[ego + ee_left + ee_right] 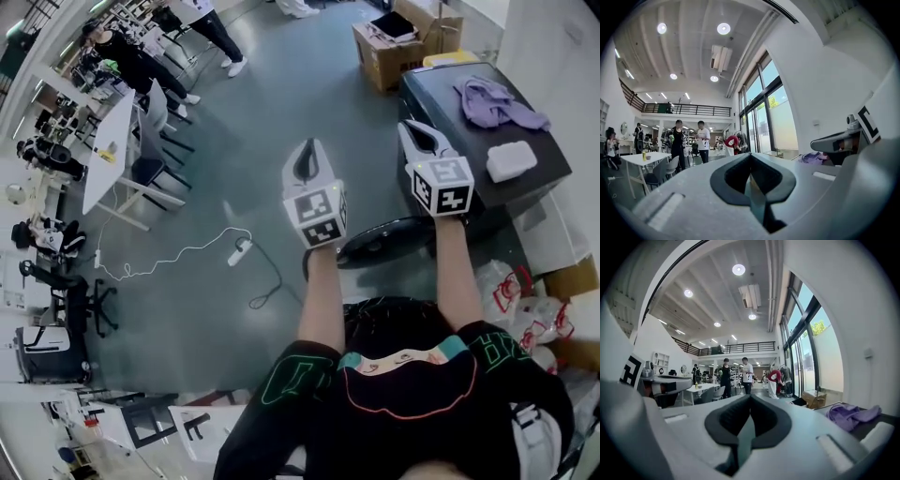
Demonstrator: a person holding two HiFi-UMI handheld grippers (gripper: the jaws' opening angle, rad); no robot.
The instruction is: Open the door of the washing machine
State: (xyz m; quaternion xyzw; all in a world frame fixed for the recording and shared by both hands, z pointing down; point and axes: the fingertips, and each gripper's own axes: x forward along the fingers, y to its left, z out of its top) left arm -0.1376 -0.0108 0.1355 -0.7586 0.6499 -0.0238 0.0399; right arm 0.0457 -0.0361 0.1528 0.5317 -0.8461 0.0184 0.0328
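holding left gripper (307, 155) and right gripper (417, 139) level, jaws together, empty; washing machine (441, 103) just right, its round door (382, 242) down below, nearest the right gripper.

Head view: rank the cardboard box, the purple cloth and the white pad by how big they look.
1. cardboard box
2. purple cloth, somewhat smaller
3. white pad, clearly smallest
The box looks farther from the camera, so its first place is probably safe.
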